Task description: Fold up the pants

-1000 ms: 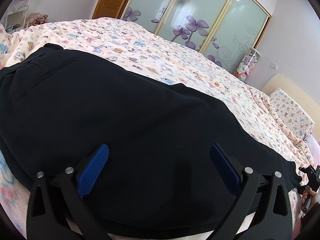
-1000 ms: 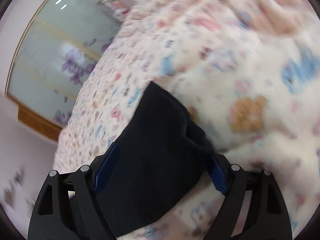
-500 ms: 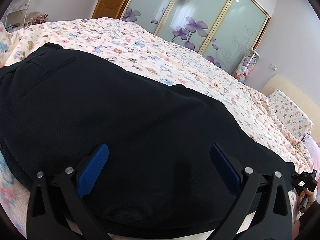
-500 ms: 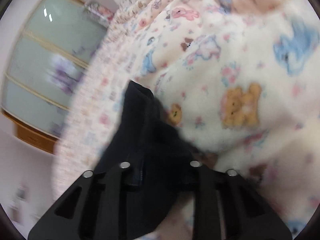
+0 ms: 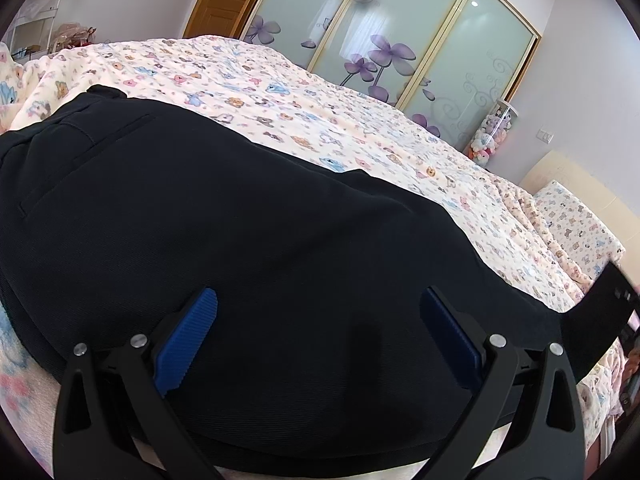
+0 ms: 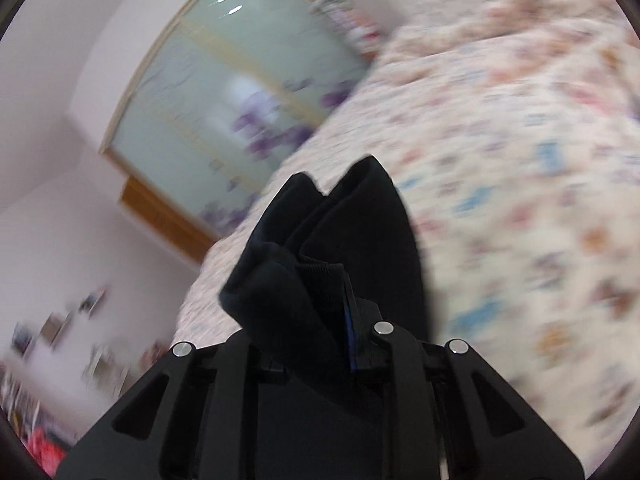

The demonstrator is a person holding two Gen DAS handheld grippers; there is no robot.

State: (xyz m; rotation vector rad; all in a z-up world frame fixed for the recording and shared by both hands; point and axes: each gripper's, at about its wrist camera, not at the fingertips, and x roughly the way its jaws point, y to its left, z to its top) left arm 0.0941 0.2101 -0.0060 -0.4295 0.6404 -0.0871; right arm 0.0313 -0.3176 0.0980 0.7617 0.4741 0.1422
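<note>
Closing on the black pants' [image 6: 360, 240] hem, my right gripper [image 6: 316, 336] is starting the fold; my left gripper [image 5: 318, 328] is gaping wide. Next: carrying it toward the waistband.

Black pants [image 5: 240, 248] cover the near half of the bed [image 5: 280, 92], filling the left wrist view from eight o'clock to four o'clock. Past them, from eleven to two o'clock, the patterned bedspread lies bare and level, open to a pass. Beyond the bed, sliding wardrobe doors [image 5: 400, 40] close off twelve to one o'clock; a pillow [image 5: 576, 220] and headboard [image 5: 568, 176] block three o'clock. The left tongs [image 5: 318, 334] stand wide over the cloth. Bunched pant fabric fills the closing right tongs [image 6: 320, 320].
</note>
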